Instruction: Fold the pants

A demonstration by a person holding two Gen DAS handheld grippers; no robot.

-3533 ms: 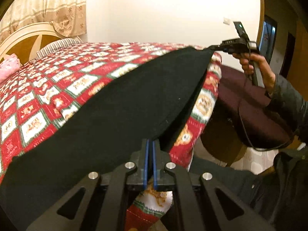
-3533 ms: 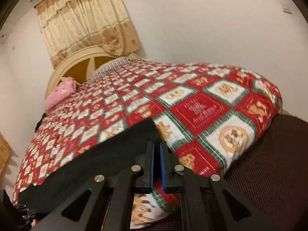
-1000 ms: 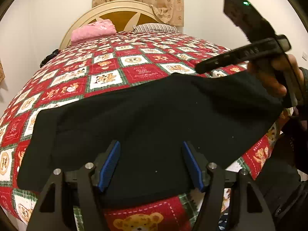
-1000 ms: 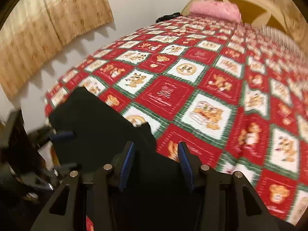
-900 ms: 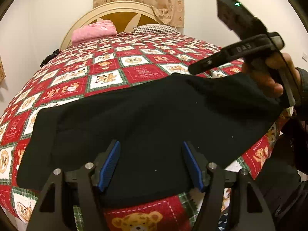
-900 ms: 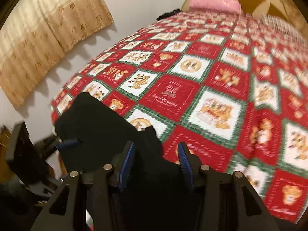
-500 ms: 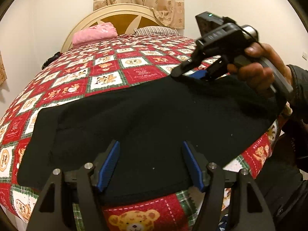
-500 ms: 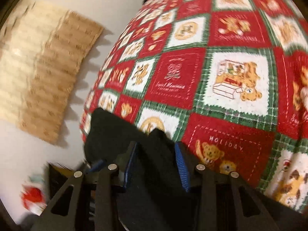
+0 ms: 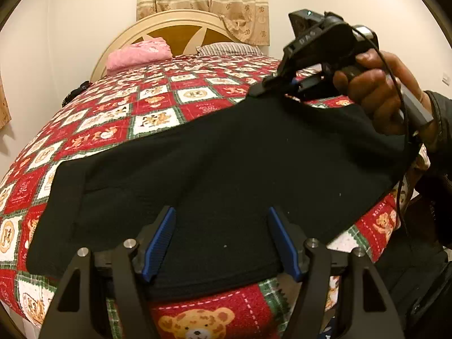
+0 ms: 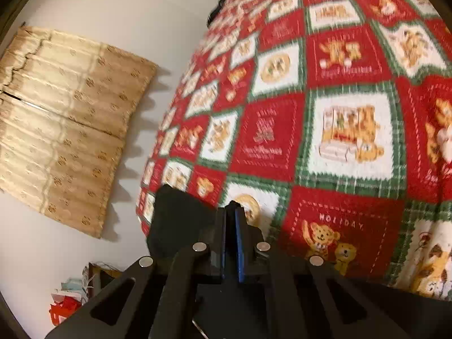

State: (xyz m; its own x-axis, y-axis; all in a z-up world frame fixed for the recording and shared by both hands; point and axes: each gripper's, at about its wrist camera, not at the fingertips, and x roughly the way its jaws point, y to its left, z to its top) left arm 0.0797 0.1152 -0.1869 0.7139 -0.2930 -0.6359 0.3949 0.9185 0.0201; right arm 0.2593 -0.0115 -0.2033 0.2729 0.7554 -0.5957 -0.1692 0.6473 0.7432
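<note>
Pinching black pants [image 10: 180, 220], right gripper [image 10: 231, 243] hides contact.

From the left wrist view we look low over the foot of the bed [image 9: 158, 107] toward the headboard [image 9: 180, 28] at upper centre, close above the black pants [image 9: 226, 163] filling mid-frame. The right gripper [image 9: 271, 84] sits at upper right. From the right wrist view we look down, tilted, near the quilt, curtain [image 10: 67, 118] at left. Both views share the quilt and pants [image 10: 178, 214].
</note>
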